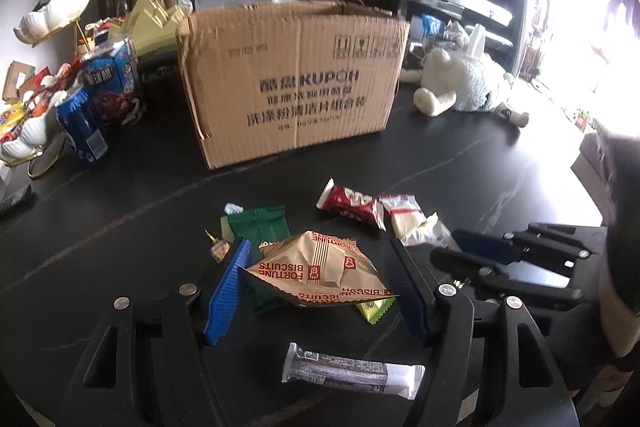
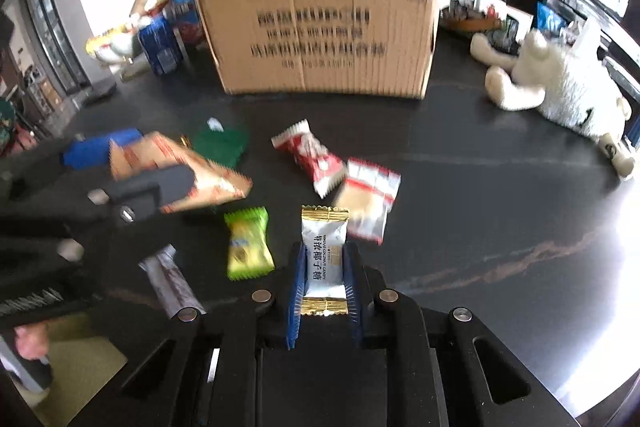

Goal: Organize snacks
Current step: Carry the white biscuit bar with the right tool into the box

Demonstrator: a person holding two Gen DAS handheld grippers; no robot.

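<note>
Clamped between the right gripper's [image 2: 323,281] blue pads, a white coconut candy [image 2: 324,261] sits lifted. Left gripper [image 1: 316,281] pinches a tan Fortune Biscuits bag [image 1: 320,273] above the dark counter [image 1: 460,163]. Red wrapper [image 1: 352,205], green packet [image 1: 258,223] and silver bar [image 1: 352,373] lie scattered before the cardboard box [image 1: 292,79].

open tabletop [image 2: 500,187] right | cardboard box [image 1: 292,79] blocks rear | plush toy [image 1: 468,83] right-rear
</note>
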